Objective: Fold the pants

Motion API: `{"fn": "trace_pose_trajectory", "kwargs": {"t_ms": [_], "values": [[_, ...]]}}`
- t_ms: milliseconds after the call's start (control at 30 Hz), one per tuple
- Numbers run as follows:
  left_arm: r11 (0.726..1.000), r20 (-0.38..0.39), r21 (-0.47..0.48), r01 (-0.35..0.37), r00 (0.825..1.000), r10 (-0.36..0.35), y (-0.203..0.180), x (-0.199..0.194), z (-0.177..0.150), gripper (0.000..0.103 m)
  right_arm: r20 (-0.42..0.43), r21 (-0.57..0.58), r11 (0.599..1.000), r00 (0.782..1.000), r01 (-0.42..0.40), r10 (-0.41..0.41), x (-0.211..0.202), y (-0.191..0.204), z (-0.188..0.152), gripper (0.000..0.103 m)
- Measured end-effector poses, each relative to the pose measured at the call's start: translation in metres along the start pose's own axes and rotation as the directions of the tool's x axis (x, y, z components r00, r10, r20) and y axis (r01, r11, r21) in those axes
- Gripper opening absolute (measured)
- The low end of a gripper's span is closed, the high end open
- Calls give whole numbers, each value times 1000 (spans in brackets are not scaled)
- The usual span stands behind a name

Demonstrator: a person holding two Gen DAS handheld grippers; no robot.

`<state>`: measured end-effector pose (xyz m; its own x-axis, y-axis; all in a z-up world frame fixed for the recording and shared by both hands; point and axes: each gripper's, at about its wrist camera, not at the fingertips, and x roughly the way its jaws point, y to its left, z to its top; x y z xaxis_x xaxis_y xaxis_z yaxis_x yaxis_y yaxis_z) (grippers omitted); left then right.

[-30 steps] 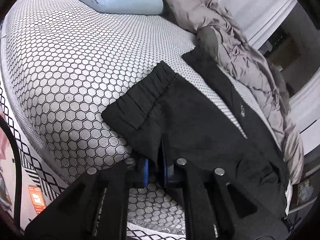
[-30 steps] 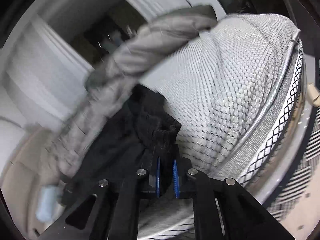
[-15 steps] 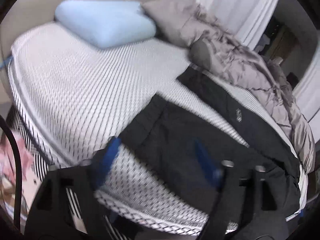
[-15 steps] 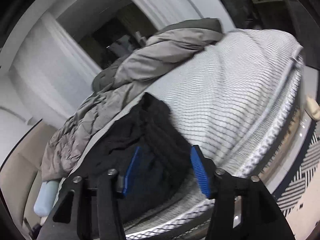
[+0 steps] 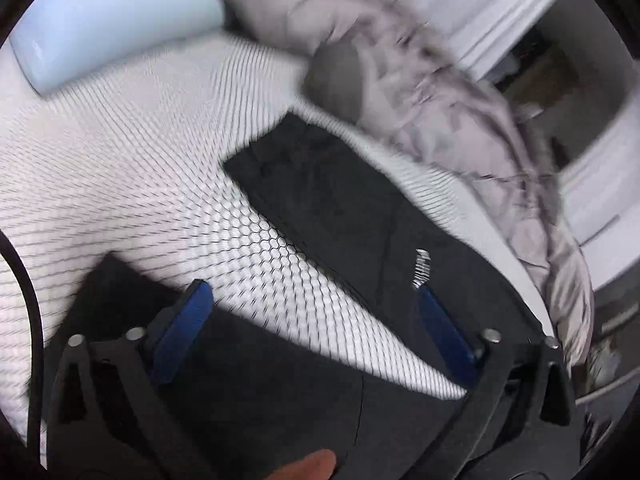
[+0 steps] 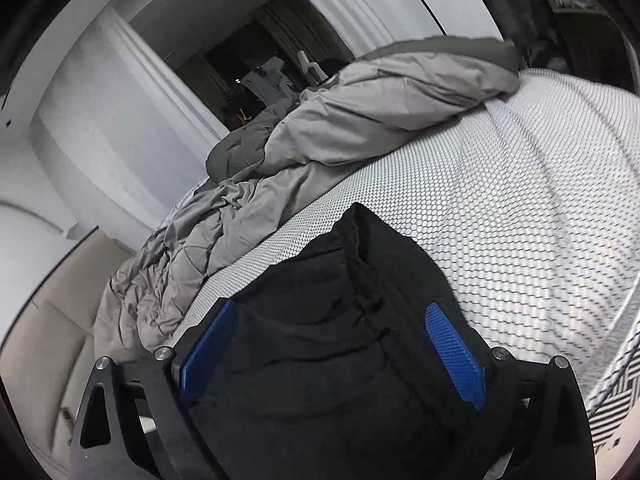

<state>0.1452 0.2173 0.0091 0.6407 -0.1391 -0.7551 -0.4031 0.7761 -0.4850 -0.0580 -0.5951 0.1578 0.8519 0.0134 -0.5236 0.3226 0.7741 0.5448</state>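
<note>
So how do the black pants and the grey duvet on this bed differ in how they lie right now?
The black pants lie fairly flat near the mattress's front edge; the grey duvet is bunched in a rumpled heap along the far side. The pants are dark and smooth, with one leg stretched out straight; the duvet is pale and heavily creased. Both rest on the honeycomb-patterned mattress, and neither is gripped.
</note>
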Motion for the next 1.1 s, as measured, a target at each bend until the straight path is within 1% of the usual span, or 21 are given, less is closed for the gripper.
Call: {"fn": "trace_pose_trajectory", "kwargs": {"t_ms": [33,100,133,167,200,233,267,300,367,433,500,633,767,833,867,900,933,1000,1033,1067,1100], "values": [[999,-45,-50,-3,999,1,1,23,10,84,-4,1,1000,1000,0,0,3,0,0,97],[994,-117,-109,-17,993,4,4,55,23,68,-16,-8,1000,1000,6,-6,9,1,0,97],[987,-142,-159,-30,990,7,9,72,29,67,-20,-12,1000,1000,7,-7,10,0,-1,97],[981,-136,-191,-16,991,-11,13,79,31,63,-24,-12,1000,1000,15,-15,11,-2,-2,97],[977,-112,-215,3,993,-28,15,80,34,34,-25,-10,1000,999,23,-23,11,-4,-2,97],[973,-92,-229,10,995,-31,19,78,39,11,-25,-6,1000,999,29,-29,12,-8,-3,97],[970,-81,-242,19,996,-39,22,74,41,1,-27,-1,999,999,36,-36,11,-12,-3,97],[962,-51,-269,40,997,-56,28,68,42,1,-29,0,999,999,43,-43,11,-16,-3,97],[963,14,-271,-4,1000,8,40,54,45,1,-31,-19,998,997,66,-67,12,-22,0,97],[973,-16,-222,-60,998,57,41,57,45,2,-39,-46,994,994,102,-104,22,-25,10,97],[981,-12,-179,-76,997,74,36,57,42,2,-78,-61,994,992,92,-96,41,-26,24,97],[987,9,-123,-103,994,105,27,56,43,2,-215,-96,995,975,26,-47,110,-19,55,93],[987,-3,-109,-117,993,117,27,62,46,2,-312,-143,988,944,65,-108,181,-18,75,82],[988,-4,-107,-116,993,116,27,63,43,2,-353,-193,979,926,68,-134,212,-15,80,63],[988,-3,-102,-116,993,116,25,65,43,2,-392,-199,979,911,52,-128,227,-15,82,29],[988,-2,-98,-116,993,117,25,67,42,2,-419,-205,978,900,39,-123,237,-13,84,6],[988,-1,-93,-121,993,122,25,67,41,2,-421,-222,974,899,31,-124,242,-9,86,6],[989,2,-82,-126,992,126,28,65,38,2,-337,-289,953,922,92,-191,247,0,96,5],[989,4,-76,-126,992,127,30,64,35,2,-295,-278,952,932,126,-210,249,0,102,5],[989,2,-77,-123,992,124,30,65,34,2,-274,-268,951,934,154,-228,251,-1,105,6],[989,0,-80,-124,992,124,31,65,32,2,-260,-278,940,927,197,-271,258,-1,106,10]]}}
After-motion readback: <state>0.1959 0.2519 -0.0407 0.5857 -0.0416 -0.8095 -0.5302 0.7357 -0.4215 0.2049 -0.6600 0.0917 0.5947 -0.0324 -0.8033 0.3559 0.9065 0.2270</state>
